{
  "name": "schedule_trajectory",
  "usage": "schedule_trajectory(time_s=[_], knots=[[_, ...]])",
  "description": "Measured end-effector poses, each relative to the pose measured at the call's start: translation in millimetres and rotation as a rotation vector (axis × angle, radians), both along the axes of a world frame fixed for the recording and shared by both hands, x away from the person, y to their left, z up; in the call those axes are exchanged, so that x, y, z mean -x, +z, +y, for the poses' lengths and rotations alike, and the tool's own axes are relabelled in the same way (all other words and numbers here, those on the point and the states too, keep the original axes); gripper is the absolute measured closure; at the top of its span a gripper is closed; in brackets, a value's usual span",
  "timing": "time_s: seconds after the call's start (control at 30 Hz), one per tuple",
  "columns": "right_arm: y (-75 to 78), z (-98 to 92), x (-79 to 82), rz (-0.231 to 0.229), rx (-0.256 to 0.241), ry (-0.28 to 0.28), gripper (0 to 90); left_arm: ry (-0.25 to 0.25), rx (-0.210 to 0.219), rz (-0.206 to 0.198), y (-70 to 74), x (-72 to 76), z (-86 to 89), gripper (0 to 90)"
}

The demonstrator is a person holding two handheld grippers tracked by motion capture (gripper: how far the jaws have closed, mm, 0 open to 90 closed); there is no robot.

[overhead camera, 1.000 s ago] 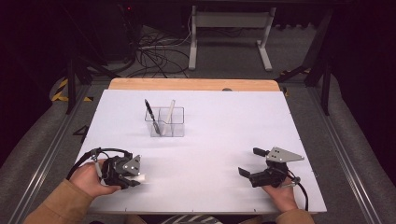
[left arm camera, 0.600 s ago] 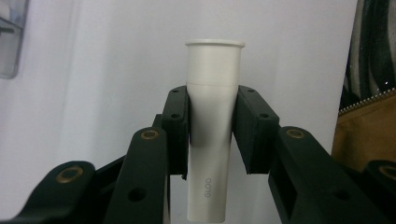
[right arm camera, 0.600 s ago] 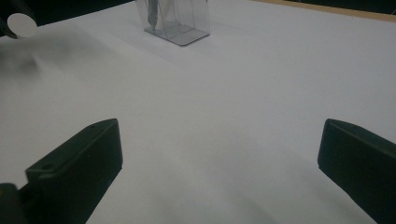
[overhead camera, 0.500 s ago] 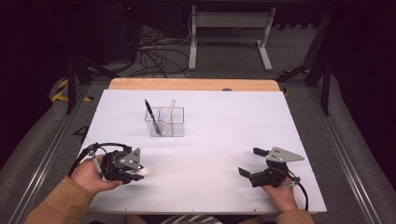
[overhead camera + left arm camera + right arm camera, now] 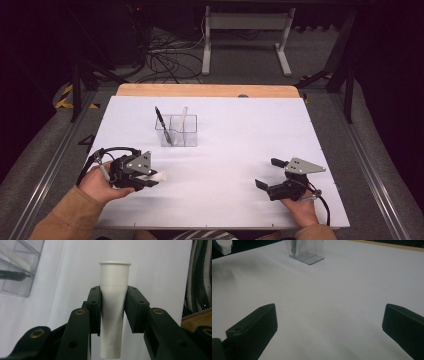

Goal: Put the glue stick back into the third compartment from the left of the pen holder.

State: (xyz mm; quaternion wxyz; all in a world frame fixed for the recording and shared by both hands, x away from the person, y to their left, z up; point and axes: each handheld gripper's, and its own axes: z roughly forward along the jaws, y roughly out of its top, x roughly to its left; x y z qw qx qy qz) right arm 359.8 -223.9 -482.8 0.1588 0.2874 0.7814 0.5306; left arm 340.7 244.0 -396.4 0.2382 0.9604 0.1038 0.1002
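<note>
My left gripper [image 5: 148,178] sits at the table's front left, shut on a white tube [image 5: 113,307] whose flared end points away from the jaws; the white tube [image 5: 157,176] pokes out to the right in the high view. A clear plastic holder [image 5: 178,131] stands mid-table with a black pen [image 5: 163,125] and a white stick [image 5: 182,120] leaning in it. The holder [image 5: 17,270] appears at the upper left of the left gripper view. My right gripper [image 5: 269,174] rests at the front right, jaws wide open over bare table [image 5: 329,322], nothing between them.
The white table cover [image 5: 250,135] ends at a wooden strip [image 5: 205,90] at the far edge. Beyond it are cables and a desk frame on the floor. The holder [image 5: 305,251] stands far ahead of the right gripper.
The left hand has shifted slightly with the white tube in its gripper. The right gripper has stayed put and open.
</note>
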Motion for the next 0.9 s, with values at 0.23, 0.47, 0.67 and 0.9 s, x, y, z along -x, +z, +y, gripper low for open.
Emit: schedule_trajectory(time_s=[0.23,0.47,0.67,0.9], knots=[[0.1,-0.2,0.2,-0.001,0.001,0.001,0.5,0.035,0.080,-0.015,8.2,-7.6,-1.8,68.0],[0.1,-0.2,0.2,-0.001,0.001,0.002,0.5,0.084,0.188,-0.017,15.8,-18.2,-3.7,68.0],[0.1,-0.3,0.2,-0.001,0.002,0.003,0.5,0.131,0.286,-0.024,23.4,-26.4,-3.2,68.0],[0.0,-0.2,0.3,-0.002,0.003,0.004,0.5,0.175,0.385,-0.035,26.8,-34.9,-2.9,68.0]])
